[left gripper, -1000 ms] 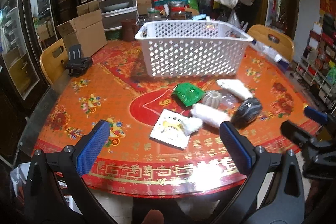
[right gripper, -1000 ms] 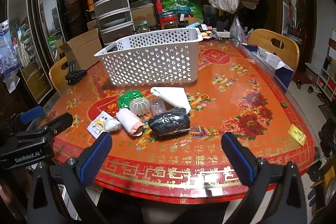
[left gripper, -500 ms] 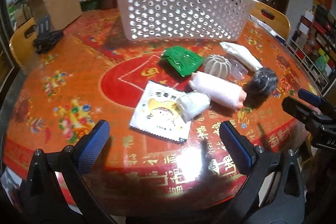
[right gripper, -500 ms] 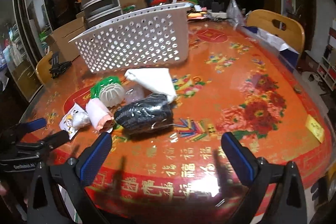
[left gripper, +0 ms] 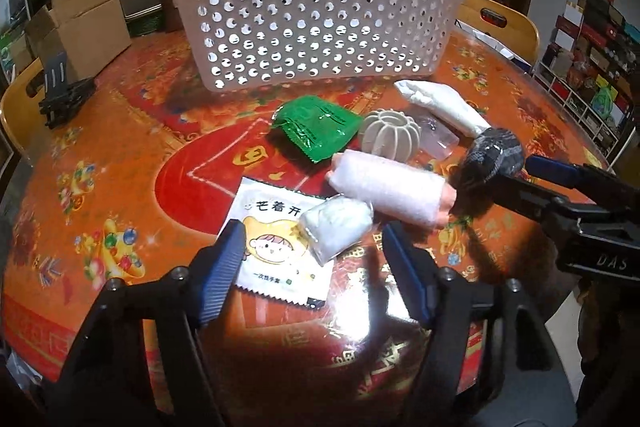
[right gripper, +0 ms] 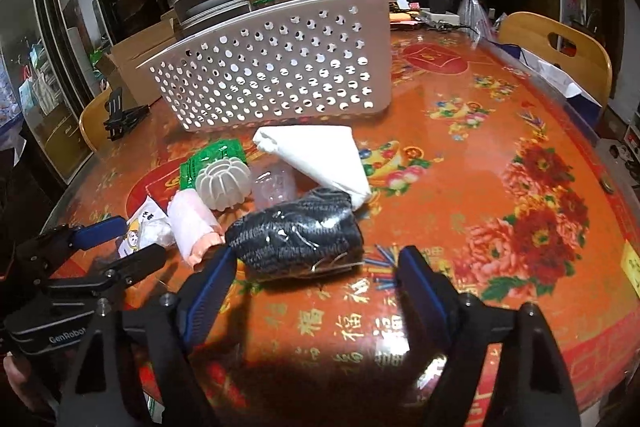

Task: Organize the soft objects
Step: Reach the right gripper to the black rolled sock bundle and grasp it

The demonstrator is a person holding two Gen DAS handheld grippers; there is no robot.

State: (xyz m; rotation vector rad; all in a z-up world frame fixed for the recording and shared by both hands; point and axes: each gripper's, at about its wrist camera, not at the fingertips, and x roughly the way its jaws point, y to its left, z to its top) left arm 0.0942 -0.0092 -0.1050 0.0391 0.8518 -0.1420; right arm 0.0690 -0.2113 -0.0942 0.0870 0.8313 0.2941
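My left gripper [left gripper: 312, 267] hung with its jaws apart around the small white bundle [left gripper: 336, 227] on the cartoon packet [left gripper: 276, 247]. My right gripper [right gripper: 314, 281] gaped at the dark wrapped roll [right gripper: 296, 243], not clamping it.

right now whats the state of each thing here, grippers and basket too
left gripper: open, around the small white pouch, not shut on it
right gripper: open, at the dark bundle
small white pouch: lying on the cartoon packet
cartoon packet: flat, sealed
dark bundle: on its side, plastic-wrapped
pink roll: on its side
green packet: flat
white basket: upright; inside hidden
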